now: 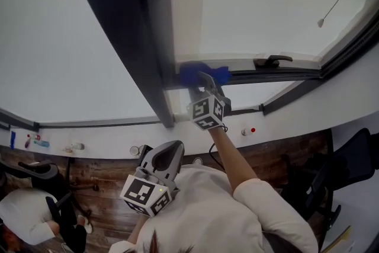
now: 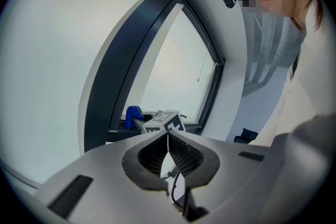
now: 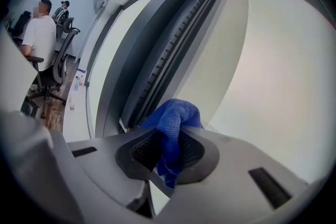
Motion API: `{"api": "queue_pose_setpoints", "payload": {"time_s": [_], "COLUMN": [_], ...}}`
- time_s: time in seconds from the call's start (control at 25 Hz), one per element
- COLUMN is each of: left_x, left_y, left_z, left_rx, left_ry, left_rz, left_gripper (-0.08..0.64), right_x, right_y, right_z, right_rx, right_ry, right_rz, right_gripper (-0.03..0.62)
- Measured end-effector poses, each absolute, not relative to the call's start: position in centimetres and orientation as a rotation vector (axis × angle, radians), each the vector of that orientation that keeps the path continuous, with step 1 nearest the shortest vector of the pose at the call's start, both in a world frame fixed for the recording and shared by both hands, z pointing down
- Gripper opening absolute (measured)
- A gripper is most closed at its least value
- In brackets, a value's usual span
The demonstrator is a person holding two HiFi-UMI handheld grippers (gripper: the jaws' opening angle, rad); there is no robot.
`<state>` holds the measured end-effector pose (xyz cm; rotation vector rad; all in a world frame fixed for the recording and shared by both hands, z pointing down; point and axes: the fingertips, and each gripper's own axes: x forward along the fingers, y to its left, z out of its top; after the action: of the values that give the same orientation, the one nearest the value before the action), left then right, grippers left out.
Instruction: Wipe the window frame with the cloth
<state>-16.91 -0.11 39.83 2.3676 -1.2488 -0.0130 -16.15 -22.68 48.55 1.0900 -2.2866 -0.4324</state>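
Observation:
My right gripper (image 1: pixel 203 77) is shut on a blue cloth (image 1: pixel 203 73), which presses on the dark window frame (image 1: pixel 145 38) where the upright post meets the lower rail. In the right gripper view the blue cloth (image 3: pixel 173 126) bulges out between the pads, close to the ribbed frame channel (image 3: pixel 173 55). My left gripper (image 1: pixel 169 154) hangs low by the person's chest, shut with nothing in it; its pads (image 2: pixel 181 152) touch at the tips. The left gripper view shows the blue cloth (image 2: pixel 133 114) and the right gripper's marker cube (image 2: pixel 165 122) far off at the frame.
A black window handle (image 1: pixel 272 60) sits on the lower rail to the right of the cloth. A white sill (image 1: pixel 106 145) with small items runs below the window. A cord with a weight (image 1: pixel 320 22) hangs at upper right. Seated people and office chairs (image 3: pixel 52 65) are behind.

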Motion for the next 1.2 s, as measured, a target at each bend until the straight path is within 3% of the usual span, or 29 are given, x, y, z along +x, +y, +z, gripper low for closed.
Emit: {"api": "queue_pose_setpoints", "payload": {"time_s": [1.2], "left_x": [-26.9], "left_y": [3.0], "left_z": [41.5], "left_rx": [2.269], "left_ry": [-1.313], "left_rz": [-0.053], "left_gripper": [0.011], "right_x": [-19.9], "right_y": [-22.3], "right_z": [51.8], "right_rx": [1.195], "right_ry": [-2.122], "right_rz": [-0.501], "right_gripper": [0.054]}}
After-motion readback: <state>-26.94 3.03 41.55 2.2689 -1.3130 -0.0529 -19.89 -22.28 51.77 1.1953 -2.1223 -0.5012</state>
